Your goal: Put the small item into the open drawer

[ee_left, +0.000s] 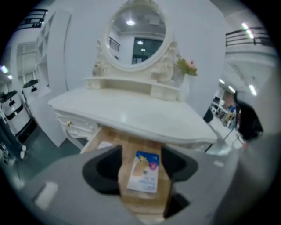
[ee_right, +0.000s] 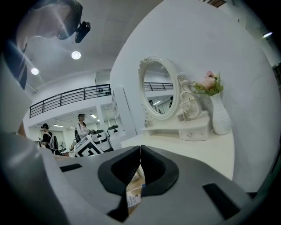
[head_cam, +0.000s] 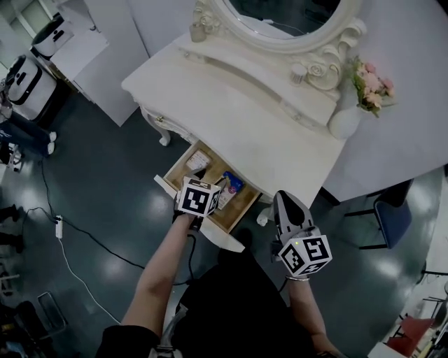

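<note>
The wooden drawer (head_cam: 177, 170) of the white dressing table (head_cam: 231, 105) stands pulled out. A small white packet with a blue top (head_cam: 227, 190) lies flat inside it. My left gripper (head_cam: 199, 196) hovers over the drawer's front. In the left gripper view its jaws (ee_left: 141, 160) stand apart, and the packet (ee_left: 145, 176) shows on the drawer floor (ee_left: 125, 197) below them, with no pad pressing on it. My right gripper (head_cam: 289, 210) is held to the right of the drawer. Its fingertips (ee_right: 140, 151) meet with nothing between them.
A second pale card (head_cam: 198, 161) lies at the drawer's back left. On the table stand an oval mirror (head_cam: 280, 14) and a white vase of pink flowers (head_cam: 346, 119). A blue chair (head_cam: 392, 217) is at the right. A cable (head_cam: 77, 238) crosses the dark floor.
</note>
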Action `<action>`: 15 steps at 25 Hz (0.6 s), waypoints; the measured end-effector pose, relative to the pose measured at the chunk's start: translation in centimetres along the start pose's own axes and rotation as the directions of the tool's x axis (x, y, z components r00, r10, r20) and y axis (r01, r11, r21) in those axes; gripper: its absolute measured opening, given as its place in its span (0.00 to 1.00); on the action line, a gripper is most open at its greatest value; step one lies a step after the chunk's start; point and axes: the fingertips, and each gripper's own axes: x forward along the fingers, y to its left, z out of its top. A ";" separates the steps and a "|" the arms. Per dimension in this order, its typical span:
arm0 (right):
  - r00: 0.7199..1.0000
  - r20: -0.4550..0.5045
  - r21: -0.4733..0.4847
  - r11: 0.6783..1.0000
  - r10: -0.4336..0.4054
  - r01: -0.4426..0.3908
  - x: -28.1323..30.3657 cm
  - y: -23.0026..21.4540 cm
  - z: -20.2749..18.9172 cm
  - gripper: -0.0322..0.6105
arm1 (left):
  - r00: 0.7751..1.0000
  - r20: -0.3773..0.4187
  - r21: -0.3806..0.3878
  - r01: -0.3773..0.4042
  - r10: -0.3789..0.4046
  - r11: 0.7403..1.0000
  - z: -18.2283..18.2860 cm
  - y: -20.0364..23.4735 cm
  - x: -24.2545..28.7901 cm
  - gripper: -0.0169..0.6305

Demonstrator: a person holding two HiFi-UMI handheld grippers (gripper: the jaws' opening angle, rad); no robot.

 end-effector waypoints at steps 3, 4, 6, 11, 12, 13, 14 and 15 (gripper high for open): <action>1.000 0.004 -0.012 1.000 0.019 -0.019 0.2 0.7 0.4 0.06 | 0.996 0.090 -0.032 -0.012 0.015 0.999 1.6 0.3 -3.0 0.45; 1.000 0.006 -0.016 1.000 0.027 -0.027 0.3 0.9 0.5 0.06 | 0.993 0.120 -0.039 -0.017 0.022 0.999 2.0 0.3 -4.0 0.44; 0.999 0.008 -0.023 0.999 0.042 -0.041 0.5 1.5 0.6 0.06 | 0.984 0.173 -0.040 -0.036 0.043 0.999 2.6 0.3 -5.9 0.40; 0.997 0.011 -0.034 0.997 0.075 -0.074 0.8 3.0 0.9 0.06 | 0.951 0.289 -0.040 -0.098 0.106 0.994 3.5 0.6 -10.2 0.28; 0.997 0.011 -0.035 0.996 0.081 -0.080 0.8 3.3 0.9 0.06 | 0.945 0.305 -0.047 -0.105 0.115 0.993 3.6 0.6 -11.0 0.26; 0.996 0.011 -0.036 0.996 0.087 -0.086 0.8 3.5 0.9 0.06 | 0.939 0.320 -0.059 -0.110 0.123 0.992 3.6 0.7 -11.6 0.24; 0.996 0.011 -0.037 0.995 0.092 -0.091 0.8 3.8 0.9 0.06 | 0.933 0.336 -0.074 -0.114 0.132 0.991 3.5 0.8 -12.3 0.22; 0.995 0.012 -0.040 0.995 0.097 -0.096 0.8 4.0 0.9 0.06 | 0.926 0.351 -0.090 -0.116 0.141 0.989 3.5 0.9 -12.9 0.20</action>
